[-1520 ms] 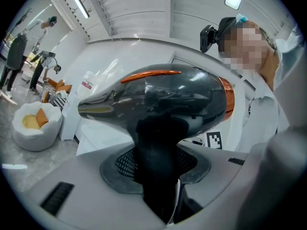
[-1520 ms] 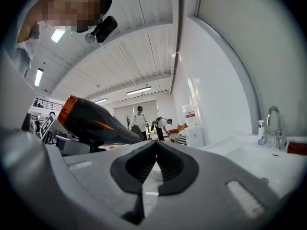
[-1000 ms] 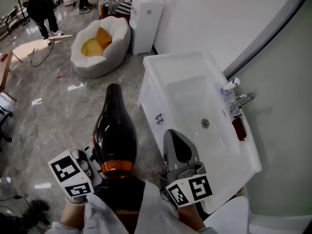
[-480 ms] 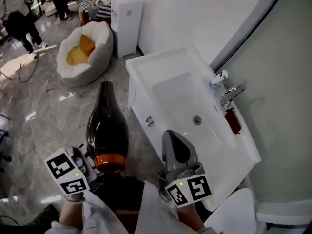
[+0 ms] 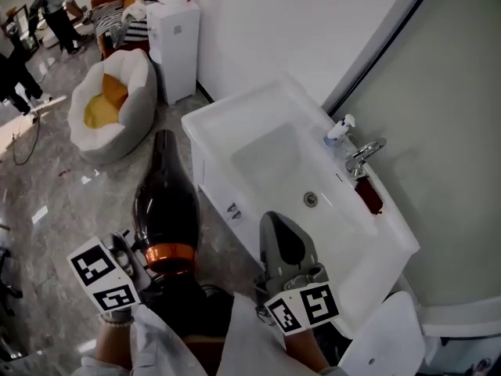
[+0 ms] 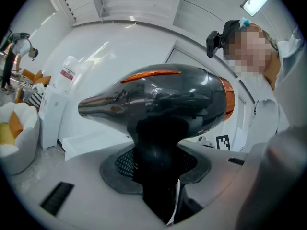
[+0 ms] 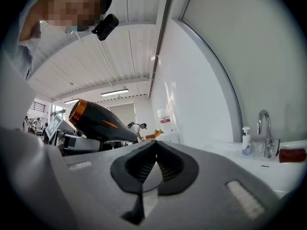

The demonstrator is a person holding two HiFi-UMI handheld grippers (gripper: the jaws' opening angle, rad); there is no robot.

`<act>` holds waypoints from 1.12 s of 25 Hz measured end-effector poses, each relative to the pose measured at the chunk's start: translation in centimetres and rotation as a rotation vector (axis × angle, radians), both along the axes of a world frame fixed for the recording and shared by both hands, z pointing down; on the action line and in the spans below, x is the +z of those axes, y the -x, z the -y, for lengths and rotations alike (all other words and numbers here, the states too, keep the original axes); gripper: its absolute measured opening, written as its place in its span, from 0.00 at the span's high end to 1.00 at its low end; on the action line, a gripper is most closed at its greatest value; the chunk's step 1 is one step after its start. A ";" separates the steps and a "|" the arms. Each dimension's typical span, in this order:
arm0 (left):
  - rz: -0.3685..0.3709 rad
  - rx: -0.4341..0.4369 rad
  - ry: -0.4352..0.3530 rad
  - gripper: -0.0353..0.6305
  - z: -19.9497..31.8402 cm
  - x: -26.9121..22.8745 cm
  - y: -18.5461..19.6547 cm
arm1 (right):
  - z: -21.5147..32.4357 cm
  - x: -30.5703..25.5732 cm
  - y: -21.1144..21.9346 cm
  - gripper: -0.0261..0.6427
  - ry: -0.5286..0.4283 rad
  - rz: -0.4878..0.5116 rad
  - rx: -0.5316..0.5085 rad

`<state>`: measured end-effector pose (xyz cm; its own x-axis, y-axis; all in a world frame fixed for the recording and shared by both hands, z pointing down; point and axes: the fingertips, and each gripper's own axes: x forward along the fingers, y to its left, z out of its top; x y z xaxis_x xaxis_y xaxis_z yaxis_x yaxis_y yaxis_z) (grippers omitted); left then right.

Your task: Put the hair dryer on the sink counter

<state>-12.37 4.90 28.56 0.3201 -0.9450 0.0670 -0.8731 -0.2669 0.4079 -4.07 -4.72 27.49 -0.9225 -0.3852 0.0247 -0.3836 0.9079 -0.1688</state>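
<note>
Hair dryer [image 5: 164,202] handle tight between half-open jaws of left gripper [image 6: 157,176]

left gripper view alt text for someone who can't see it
A black hair dryer with an orange ring stands with its nozzle pointing left, its handle clamped between the jaws. Behind it, at right, is a person in white.

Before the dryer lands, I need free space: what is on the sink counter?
By the faucet: a soap dispenser and a dark red item. Its near edge is partly hidden behind the right gripper.
</note>
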 end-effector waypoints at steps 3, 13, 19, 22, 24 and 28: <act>0.009 0.041 -0.002 0.70 0.7 0.8 1.5 | 0.4 0.7 1.3 0.97 -0.008 -0.003 0.036; 0.040 0.175 0.016 0.70 5.1 0.7 10.9 | 3.5 0.2 8.8 0.97 -0.004 -0.015 0.183; 0.057 0.261 0.018 0.70 7.9 0.8 15.0 | 5.1 0.1 11.1 0.97 -0.007 -0.026 0.286; 0.057 0.299 0.019 0.70 9.2 1.0 16.6 | 5.8 0.2 11.9 0.97 -0.007 -0.031 0.338; 0.053 0.326 0.018 0.70 10.1 1.1 17.3 | 6.3 0.3 12.3 0.97 -0.007 -0.034 0.372; 0.034 0.382 0.018 0.70 11.2 1.4 18.0 | 6.5 0.5 12.7 0.97 -0.002 -0.041 0.429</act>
<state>-30.38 -6.34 29.96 0.6464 -0.7566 0.0988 -0.7251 -0.5687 0.3884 -16.78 -11.21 27.95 -0.6771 -0.7337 0.0572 -0.7328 0.6651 -0.1437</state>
